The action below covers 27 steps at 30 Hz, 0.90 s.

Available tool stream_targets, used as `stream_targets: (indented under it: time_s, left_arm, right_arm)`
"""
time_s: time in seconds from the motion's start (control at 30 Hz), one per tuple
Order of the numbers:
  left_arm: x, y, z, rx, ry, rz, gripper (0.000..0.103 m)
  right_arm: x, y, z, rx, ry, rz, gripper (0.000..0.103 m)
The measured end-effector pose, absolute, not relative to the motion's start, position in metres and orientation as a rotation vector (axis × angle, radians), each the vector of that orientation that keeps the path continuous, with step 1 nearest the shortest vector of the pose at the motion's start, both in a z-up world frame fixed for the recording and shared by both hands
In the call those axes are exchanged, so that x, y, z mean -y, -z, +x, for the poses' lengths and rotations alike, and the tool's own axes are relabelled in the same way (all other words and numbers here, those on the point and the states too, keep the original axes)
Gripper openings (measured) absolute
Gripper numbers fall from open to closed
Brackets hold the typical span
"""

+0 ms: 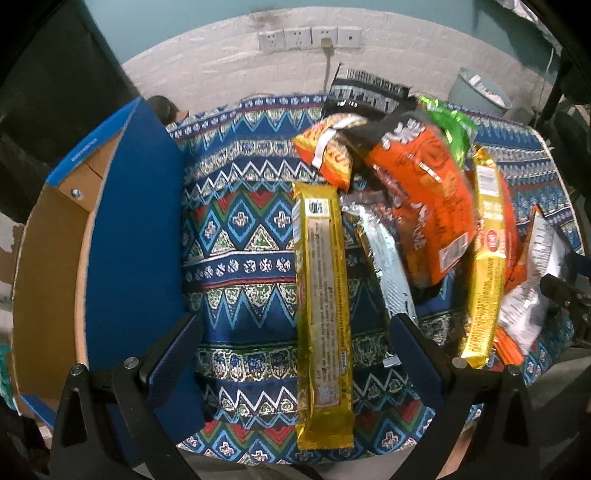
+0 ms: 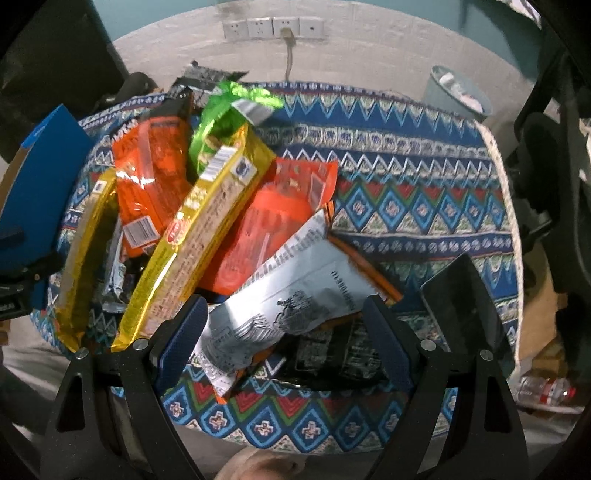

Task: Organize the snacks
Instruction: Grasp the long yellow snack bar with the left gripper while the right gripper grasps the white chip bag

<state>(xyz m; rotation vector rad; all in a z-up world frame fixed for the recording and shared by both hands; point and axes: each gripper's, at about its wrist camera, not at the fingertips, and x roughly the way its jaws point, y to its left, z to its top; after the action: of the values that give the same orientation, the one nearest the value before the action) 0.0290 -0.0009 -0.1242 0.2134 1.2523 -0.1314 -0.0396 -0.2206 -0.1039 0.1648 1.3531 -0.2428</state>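
Observation:
A pile of snack packets lies on a patterned blue cloth. In the left wrist view a long gold packet lies between the fingers of my open left gripper, beside a silver packet, an orange bag and a second gold packet. A blue cardboard box stands open at the left. In the right wrist view my open right gripper straddles a silver-white packet, with a black packet under it. Gold packets, orange bags and a green bag lie beyond.
A dark phone lies on the cloth right of the right gripper. A pale bin stands behind the table by a white wall with sockets. A plastic bottle lies on the floor at the right.

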Motion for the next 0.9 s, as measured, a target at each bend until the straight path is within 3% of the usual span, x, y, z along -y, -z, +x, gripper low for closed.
stream_targets:
  time_s: [0.37, 0.47, 0.5, 0.6, 0.73, 0.83, 0.87, 0.9]
  left_arm:
    - [0.007, 0.158, 0.046, -1.341, 0.132, 0.193, 0.102]
    - [0.009, 0.164, 0.05, -1.338, 0.134, 0.212, 0.102]
    - [0.01, 0.166, 0.051, -1.337, 0.134, 0.221, 0.099]
    - [0.013, 0.173, 0.054, -1.349, 0.133, 0.244, 0.082]
    - [0.015, 0.18, 0.054, -1.337, 0.144, 0.276, 0.071]
    - [0.018, 0.18, 0.051, -1.313, 0.155, 0.329, 0.047]
    - [0.021, 0.178, 0.049, -1.318, 0.175, 0.322, 0.034]
    - [0.022, 0.177, 0.048, -1.321, 0.185, 0.316, 0.033]
  right_arm:
    - [0.221, 0.137, -0.025, -1.388, 0.273, 0.155, 0.083]
    - [0.221, 0.143, -0.024, -1.398, 0.274, 0.141, 0.07]
    - [0.219, 0.147, -0.024, -1.409, 0.263, 0.134, 0.062]
    - [0.217, 0.154, -0.023, -1.415, 0.246, 0.107, 0.056]
    - [0.21, 0.153, -0.021, -1.401, 0.213, 0.055, 0.046]
    - [0.206, 0.149, -0.02, -1.387, 0.189, 0.041, 0.037]
    - [0.204, 0.145, -0.021, -1.379, 0.188, 0.029, 0.037]
    - [0.204, 0.139, -0.023, -1.372, 0.187, 0.017, 0.036]
